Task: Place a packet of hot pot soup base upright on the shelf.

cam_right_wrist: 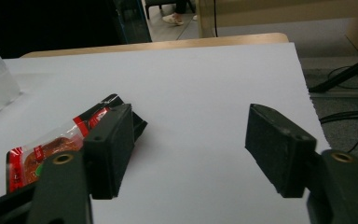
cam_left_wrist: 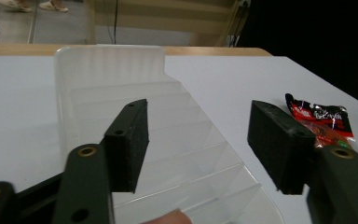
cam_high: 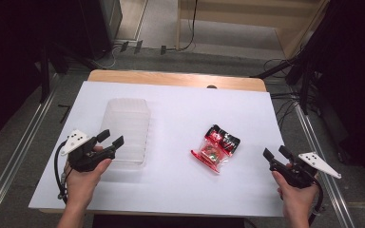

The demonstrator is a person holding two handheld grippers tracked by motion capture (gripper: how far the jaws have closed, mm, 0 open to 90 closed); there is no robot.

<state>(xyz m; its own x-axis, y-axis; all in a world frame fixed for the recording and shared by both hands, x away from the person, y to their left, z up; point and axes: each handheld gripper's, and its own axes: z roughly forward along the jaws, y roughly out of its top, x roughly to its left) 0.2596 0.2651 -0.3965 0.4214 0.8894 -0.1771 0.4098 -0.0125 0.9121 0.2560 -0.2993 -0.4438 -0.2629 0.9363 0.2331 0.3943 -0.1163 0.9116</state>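
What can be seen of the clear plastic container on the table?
The clear plastic container is a translucent, ribbed rectangular tray with rounded corners, lying flat on the left part of the white table. The left gripper hovers over its near edge, fingers open; whether they touch it is unclear. It looks empty.

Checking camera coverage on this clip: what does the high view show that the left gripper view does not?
High view alone: both hands, the right tongs standing open near the table's right edge, and the floor around the table. Left gripper view alone: a close look between the open left tongs, poised over the clear plastic tray. Both: the tray, the red snack packet and the white tabletop.
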